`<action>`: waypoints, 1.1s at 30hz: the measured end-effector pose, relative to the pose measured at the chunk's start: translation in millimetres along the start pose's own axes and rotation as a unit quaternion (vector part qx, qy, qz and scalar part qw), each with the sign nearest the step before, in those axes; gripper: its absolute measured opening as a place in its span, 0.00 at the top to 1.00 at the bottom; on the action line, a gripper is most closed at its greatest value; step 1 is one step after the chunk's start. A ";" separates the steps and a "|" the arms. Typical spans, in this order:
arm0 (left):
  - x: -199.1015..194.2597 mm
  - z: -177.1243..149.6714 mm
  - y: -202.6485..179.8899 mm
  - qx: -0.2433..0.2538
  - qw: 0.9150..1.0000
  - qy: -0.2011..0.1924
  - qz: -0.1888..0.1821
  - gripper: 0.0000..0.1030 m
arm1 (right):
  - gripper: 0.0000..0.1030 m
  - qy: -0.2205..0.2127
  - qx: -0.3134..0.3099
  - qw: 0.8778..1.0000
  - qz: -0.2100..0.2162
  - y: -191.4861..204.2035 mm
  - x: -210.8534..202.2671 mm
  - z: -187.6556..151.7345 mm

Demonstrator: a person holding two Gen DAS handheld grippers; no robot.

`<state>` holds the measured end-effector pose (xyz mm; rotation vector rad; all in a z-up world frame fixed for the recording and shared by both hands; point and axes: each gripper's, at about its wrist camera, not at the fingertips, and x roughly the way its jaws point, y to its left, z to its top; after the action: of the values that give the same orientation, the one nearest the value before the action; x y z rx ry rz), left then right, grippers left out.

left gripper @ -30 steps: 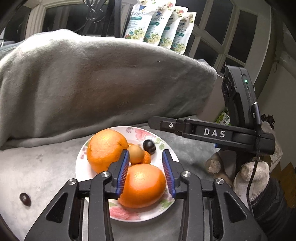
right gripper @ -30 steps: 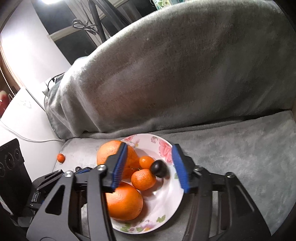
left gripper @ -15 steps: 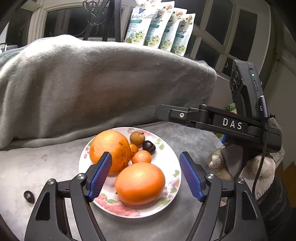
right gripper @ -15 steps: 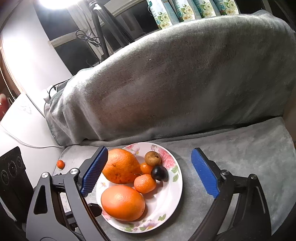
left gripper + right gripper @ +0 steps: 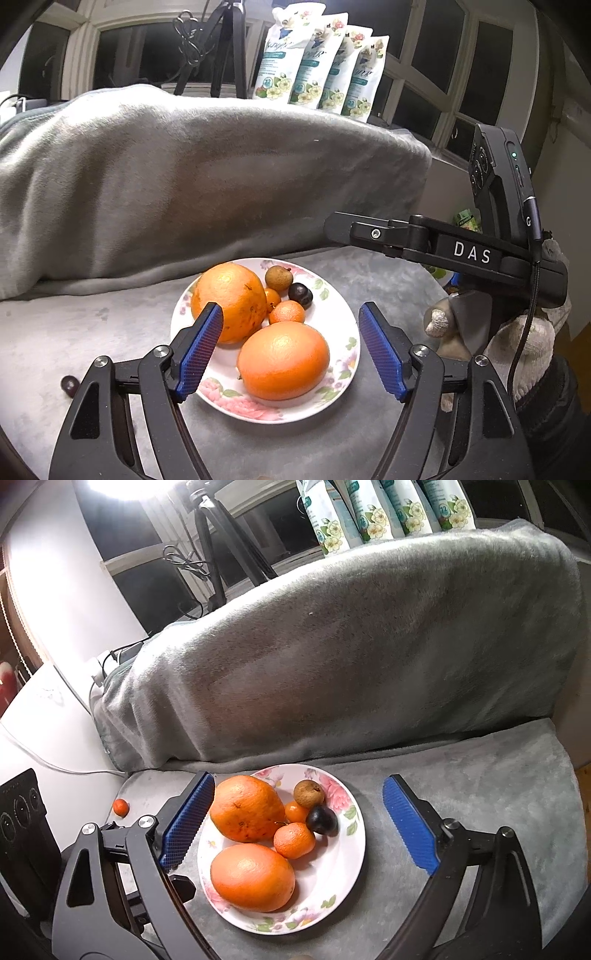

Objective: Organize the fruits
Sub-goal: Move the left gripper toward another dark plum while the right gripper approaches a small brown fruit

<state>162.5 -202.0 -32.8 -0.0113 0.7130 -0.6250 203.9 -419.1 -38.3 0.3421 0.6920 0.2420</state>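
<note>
Six fruits sit on the flowered plate (image 5: pixel 352 853) right now: two big oranges (image 5: pixel 246 808), two little tangerines (image 5: pixel 294 840), one brown round fruit (image 5: pixel 308 794) and one dark plum (image 5: pixel 322 820). The small ones huddle at about two o'clock on the plate, and the big oranges fill the side from seven to eleven o'clock. Both grippers hang over the plate with nothing in them. The left gripper (image 5: pixel 290 352) has its blue fingers spread wide on either side of the near orange (image 5: pixel 283 360), not touching it, and its jaws have just been opening. The right gripper (image 5: pixel 299 821) is spread even wider, empty too, and its jaws have also just been opening. I think the drop-off step is done and the hunt for strays comes next. Two are still off the plate on the grey blanket (image 5: pixel 461 786): one tiny tangerine (image 5: pixel 120 807) out at nine o'clock from the plate, and one small dark fruit (image 5: pixel 69 384) at about eight o'clock in the left view. One hand should reach left, lower down and pinch gently, since tiny round fruits roll away.
</note>
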 end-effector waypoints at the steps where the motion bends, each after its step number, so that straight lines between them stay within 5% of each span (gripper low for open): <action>1: -2.0 -0.3 -0.6 0.002 1.000 -0.001 0.001 0.26 | 0.08 -0.001 -0.001 1.000 0.000 1.3 -1.1 -0.1; 22: -48.7 -3.9 14.7 -0.002 0.999 -0.036 0.016 0.26 | 0.08 -0.014 -0.042 0.999 -0.003 47.4 -25.9 -14.8; 33: -68.9 -15.3 65.3 -0.029 0.997 -0.039 0.060 0.26 | 0.08 -0.012 -0.078 0.997 0.002 78.5 -29.2 -33.3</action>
<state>147.6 -108.3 -16.8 -0.0464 0.6510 -0.4870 152.0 -349.2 -14.9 0.1968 0.6444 0.2936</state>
